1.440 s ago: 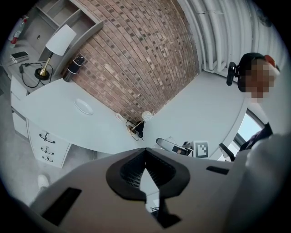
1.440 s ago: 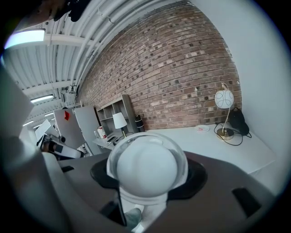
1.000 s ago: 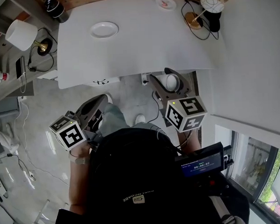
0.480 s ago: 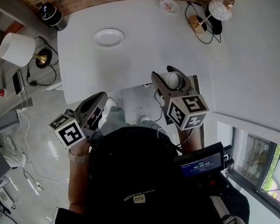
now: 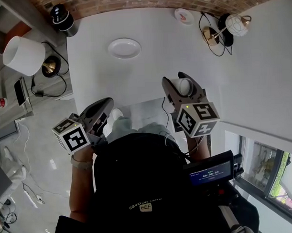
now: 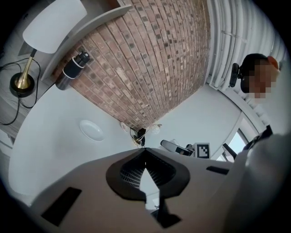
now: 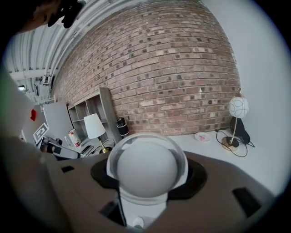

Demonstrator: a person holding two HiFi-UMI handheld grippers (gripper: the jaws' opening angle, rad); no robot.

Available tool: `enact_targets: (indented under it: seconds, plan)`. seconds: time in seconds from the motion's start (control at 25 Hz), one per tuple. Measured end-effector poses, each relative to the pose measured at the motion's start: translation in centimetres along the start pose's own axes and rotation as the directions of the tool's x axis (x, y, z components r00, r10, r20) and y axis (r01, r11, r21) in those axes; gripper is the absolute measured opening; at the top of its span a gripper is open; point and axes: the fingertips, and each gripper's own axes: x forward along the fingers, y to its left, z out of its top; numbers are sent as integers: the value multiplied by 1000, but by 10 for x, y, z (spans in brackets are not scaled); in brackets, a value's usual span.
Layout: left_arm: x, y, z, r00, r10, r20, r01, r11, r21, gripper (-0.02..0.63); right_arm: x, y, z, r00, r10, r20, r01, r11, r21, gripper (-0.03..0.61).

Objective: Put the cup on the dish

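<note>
Right gripper (image 5: pixel 179 83) is clamped across the cup (image 5: pixel 184 87), above the near edge of the table (image 5: pixel 149 70). The dish (image 5: pixel 124 48) sits far-left, well apart. Cup looks light, rigid, glossy, likely breakable: I'd grip across its round wall and set down softly. Left gripper (image 5: pixel 105 104) closed, empty.

The cup (image 7: pixel 146 168) is clear and glossy at its edge and milky white in the middle; glass or plastic, I cannot tell. The right gripper (image 5: pixel 174 78) has smooth, matt grey-brown plastic jaws. The left gripper (image 6: pixel 144 152) has black, finely ribbed pads (image 6: pixel 132 172). The dish (image 5: pixel 124 48) is white and glossy, like glazed ceramic. The table (image 5: pixel 147 23) is smooth matt white. The wall (image 7: pixel 173 68) is rough bare brick. The lamp base (image 5: pixel 210 35) is shiny brass-coloured metal.
</note>
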Motion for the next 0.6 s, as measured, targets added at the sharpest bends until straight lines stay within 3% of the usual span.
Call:
enact_targets:
  seconds: [0.6]
  plan:
    - [-18, 35, 39, 996, 55, 70, -53, 998, -20, 5, 62, 26, 29, 997, 71, -34, -72, 996, -42, 249]
